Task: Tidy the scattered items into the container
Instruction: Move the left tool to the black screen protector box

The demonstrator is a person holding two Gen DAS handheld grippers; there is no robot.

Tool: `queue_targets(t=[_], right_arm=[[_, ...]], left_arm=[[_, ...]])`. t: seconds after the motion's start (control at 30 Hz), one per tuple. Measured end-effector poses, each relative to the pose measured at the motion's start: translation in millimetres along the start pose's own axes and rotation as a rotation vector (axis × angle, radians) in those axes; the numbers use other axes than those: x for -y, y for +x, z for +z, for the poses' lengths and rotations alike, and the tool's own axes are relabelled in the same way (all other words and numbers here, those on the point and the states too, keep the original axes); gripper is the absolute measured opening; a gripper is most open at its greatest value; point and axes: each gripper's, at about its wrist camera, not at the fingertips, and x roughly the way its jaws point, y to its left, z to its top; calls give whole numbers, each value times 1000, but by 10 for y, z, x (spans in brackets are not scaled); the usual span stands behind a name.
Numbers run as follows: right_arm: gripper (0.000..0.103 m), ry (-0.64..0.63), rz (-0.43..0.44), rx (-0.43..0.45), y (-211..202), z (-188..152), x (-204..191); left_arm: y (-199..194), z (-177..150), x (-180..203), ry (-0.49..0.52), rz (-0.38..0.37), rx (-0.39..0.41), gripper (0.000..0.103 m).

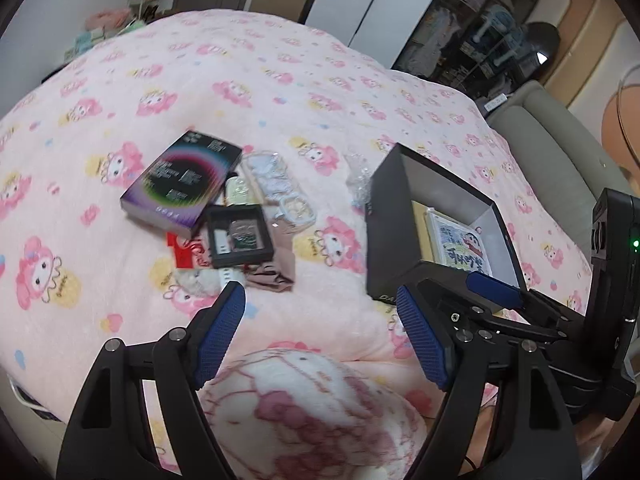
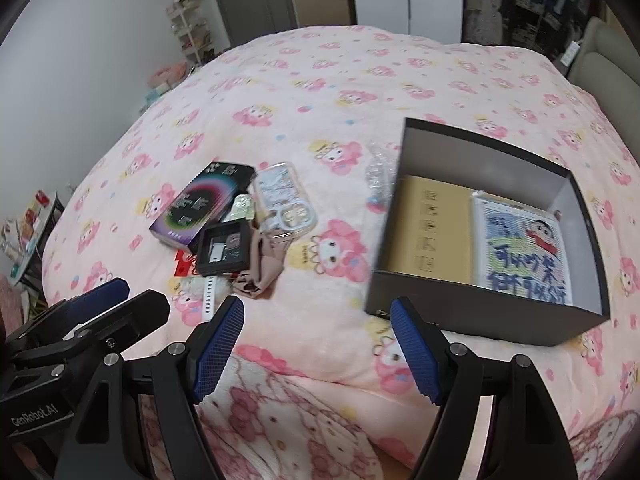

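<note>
Here, a bed (image 2: 320, 92) under a pink cartoon-print blanket fills both views, with a door and pale cupboards at the top of the frame. At right centre an open black box (image 2: 484, 312) sits on the blanket, its long axis running from lower right to upper left, already holding a tan carton (image 2: 436, 228) and a cartoon picture (image 2: 520, 252). Left of centre, well apart from it, lies the scattered pile: a dark purple box (image 1: 182, 180) angled toward upper right, a clear phone case (image 2: 284, 200), a small black tray (image 1: 239, 236), brown cloth (image 1: 272, 268), a white strap. Only the right wrist view shows the box's full interior. The left gripper (image 1: 320, 336) and right gripper (image 2: 316, 348) both hover with jaws spread wide, holding nothing.
</note>
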Motion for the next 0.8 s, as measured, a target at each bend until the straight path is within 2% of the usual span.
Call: queue_targets(t=[0.23, 0.37, 0.53, 0.7, 0.8], right_arm=[[74, -69, 10, -40, 329, 83, -286], [74, -77, 60, -95, 577, 128, -361], [74, -119, 122, -149, 891, 261, -483], [74, -142, 213, -187, 1223, 521, -680], [73, -208, 257, -203, 1441, 619, -887]], left_arm=[[152, 7, -397, -70, 12, -23, 78], [286, 17, -609, -118, 2, -39, 78], [473, 133, -970, -200, 26, -31, 72], [685, 343, -1438, -287, 125, -2, 70], [798, 495, -1738, -356, 174, 27, 70]])
